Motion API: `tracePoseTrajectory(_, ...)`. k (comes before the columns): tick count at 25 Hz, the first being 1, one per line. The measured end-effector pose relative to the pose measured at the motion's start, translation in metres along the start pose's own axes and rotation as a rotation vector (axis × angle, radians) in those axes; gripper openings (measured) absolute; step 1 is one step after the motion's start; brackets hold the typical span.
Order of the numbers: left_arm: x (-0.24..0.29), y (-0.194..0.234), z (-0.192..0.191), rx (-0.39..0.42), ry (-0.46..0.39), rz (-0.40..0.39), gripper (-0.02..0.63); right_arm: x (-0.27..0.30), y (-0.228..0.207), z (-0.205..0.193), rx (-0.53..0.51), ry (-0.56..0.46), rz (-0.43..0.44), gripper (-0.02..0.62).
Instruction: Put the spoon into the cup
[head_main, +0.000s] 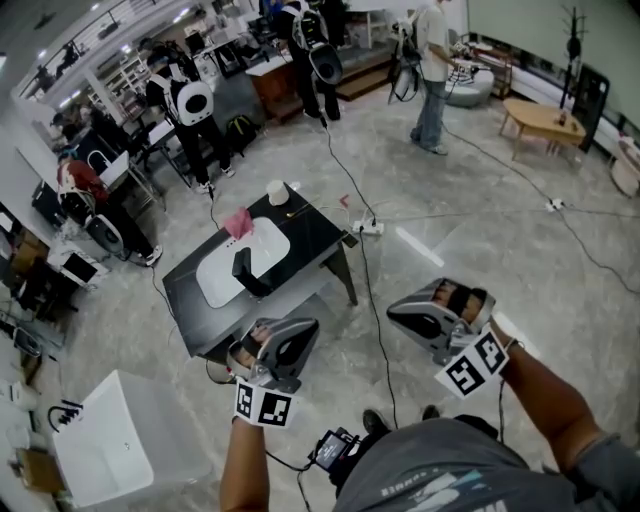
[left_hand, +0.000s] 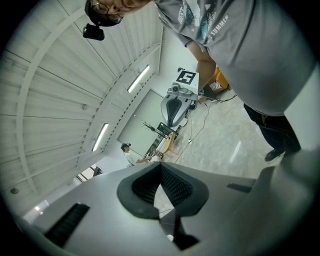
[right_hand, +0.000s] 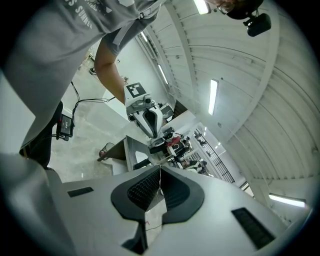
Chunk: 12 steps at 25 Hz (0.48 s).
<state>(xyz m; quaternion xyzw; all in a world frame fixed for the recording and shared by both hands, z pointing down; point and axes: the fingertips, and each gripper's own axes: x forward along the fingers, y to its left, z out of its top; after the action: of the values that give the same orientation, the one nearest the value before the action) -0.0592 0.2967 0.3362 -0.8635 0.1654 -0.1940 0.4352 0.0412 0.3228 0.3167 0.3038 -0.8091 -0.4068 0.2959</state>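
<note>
Black-topped, the table (head_main: 312, 236) stood well ahead of the person, with the white cup (head_main: 277, 192) upright near its far corner, just beside a pink cloth (head_main: 238, 222). A white mat (head_main: 222, 278) lay across the middle with a dark object (head_main: 250, 270) on it. The spoon was too small to make out from that far off.

Both tools were held in the air over the floor, short of the table and turned towards each other. The left gripper (left_hand: 160, 167) was clenched with nothing between its pads, and the right gripper (right_hand: 160, 170) was likewise pressed together and empty.

The risks looked plain. A cable (head_main: 381, 330) ran across the floor close to the person's feet and could catch a step on the way in. The cup looked light and sat close to the edge, so a careless reach might tip it or push it off. Jaws left closed would only shove the spoon along rather than pick it up.
</note>
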Motion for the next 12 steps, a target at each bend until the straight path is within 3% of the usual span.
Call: tracePoseTrajectory(12,-0.028,0.029,-0.055,-0.040,-0.049,0.031,-0.002,0.059,-0.011,0.012,0.025,0.059,-0.040,0.031)
